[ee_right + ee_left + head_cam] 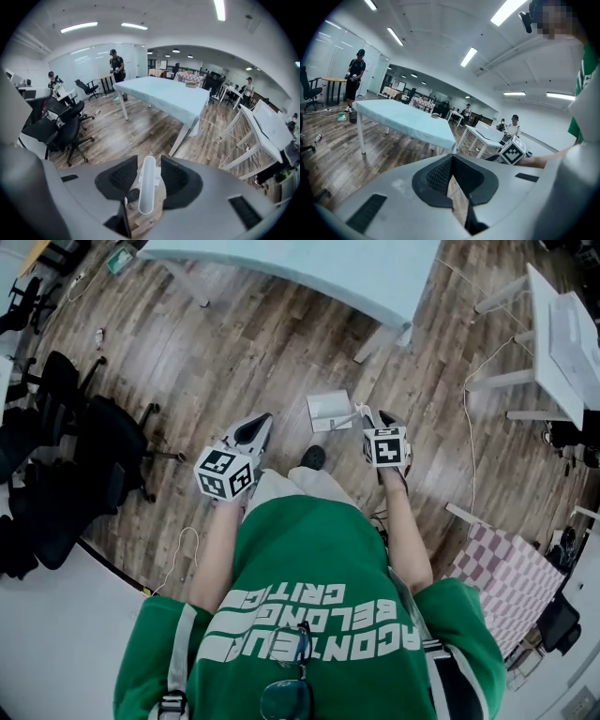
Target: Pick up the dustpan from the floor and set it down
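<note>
A white dustpan [328,410] hangs clear of the wooden floor in front of the person's feet. Its tube-like white handle [146,185] stands upright between the pads of my right gripper [149,161], which is shut on it. In the head view the right gripper [372,414] points steeply down at the pan's right side. My left gripper [259,422] is held out at the left, apart from the dustpan. In its own view the left gripper [451,157] has its tips together and nothing between them.
A long pale blue table [309,263] stands ahead, with its legs [380,341] close to the dustpan. Black office chairs [84,446] crowd the left. White desks [562,334] and a floor cable [472,418] lie right. A checkered cloth [502,573] sits at lower right. Other people stand far off.
</note>
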Demonstrator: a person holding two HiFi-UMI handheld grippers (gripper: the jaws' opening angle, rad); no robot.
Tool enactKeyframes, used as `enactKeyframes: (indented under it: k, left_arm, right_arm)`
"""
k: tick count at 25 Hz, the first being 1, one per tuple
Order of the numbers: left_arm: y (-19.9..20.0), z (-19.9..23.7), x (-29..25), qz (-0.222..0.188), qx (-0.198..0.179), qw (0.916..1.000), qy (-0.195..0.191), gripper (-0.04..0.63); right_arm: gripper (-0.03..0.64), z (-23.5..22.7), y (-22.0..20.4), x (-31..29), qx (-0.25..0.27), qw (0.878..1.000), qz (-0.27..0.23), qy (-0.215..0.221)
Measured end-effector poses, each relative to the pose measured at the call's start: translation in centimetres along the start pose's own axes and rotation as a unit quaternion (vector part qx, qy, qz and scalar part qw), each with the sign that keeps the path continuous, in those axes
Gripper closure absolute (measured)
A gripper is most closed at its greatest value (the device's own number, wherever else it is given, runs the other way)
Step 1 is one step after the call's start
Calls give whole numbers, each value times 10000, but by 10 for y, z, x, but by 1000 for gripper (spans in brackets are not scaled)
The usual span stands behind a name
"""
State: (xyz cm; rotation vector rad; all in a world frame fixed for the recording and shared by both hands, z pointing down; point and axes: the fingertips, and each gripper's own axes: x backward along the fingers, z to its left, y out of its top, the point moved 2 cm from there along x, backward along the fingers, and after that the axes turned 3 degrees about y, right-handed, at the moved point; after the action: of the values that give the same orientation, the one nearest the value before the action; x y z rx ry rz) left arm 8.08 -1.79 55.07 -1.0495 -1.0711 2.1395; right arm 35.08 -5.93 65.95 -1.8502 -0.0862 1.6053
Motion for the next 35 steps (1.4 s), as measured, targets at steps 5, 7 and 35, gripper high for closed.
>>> enactKeyframes:
  k: [5,7,35]
  left_arm:
    - [7,-17,4,-34,-222,9995,-201,601]
    - [9,-24,13,-110,-281,9993,-230,603]
    - [-99,-142,160,-638,-46,9976,-279,603]
  right_arm:
    - [462,6,5,51,-173,9967,-794,-21]
    - [485,11,1,71,-238,9943,-1041,-63]
    - [609,145,-118,235,249,9722,-2231,668]
